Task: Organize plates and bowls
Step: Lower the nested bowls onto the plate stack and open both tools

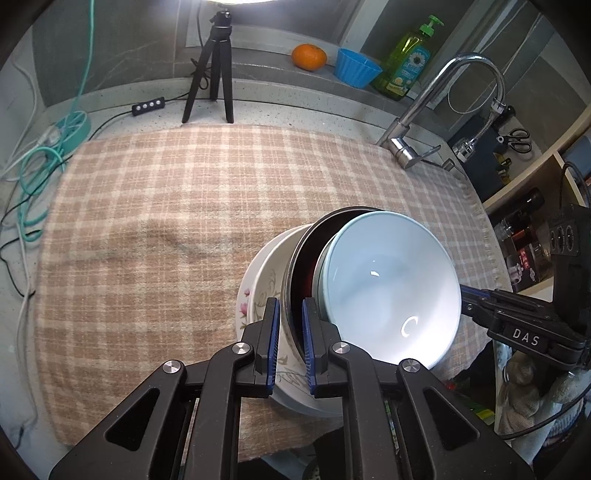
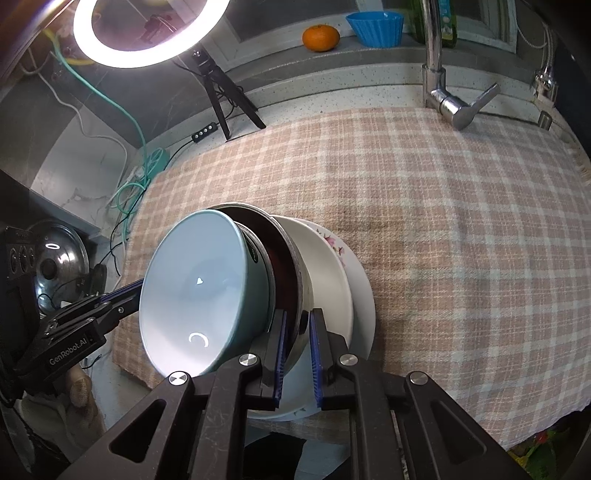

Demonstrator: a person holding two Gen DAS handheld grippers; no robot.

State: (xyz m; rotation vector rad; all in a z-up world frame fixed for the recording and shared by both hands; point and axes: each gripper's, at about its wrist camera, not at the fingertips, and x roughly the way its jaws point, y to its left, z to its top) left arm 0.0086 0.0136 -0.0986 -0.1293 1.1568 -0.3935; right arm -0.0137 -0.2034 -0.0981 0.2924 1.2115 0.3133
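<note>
Both grippers, left gripper (image 1: 290, 338) & right gripper (image 2: 297, 356), pinch metal bowl (image 2: 291, 266) rim w/ blue bowl (image 1: 391, 288) inside.

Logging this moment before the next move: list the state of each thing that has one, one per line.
left claw: shut on the metal bowl's rim
right claw: shut on the same rim, opposite side
metal bowl: tilted, held over the plates
light blue bowl: empty, nested tilted in the metal bowl
floral plate: stacked on a white plate
ring light: on
faucet: no water running
</note>
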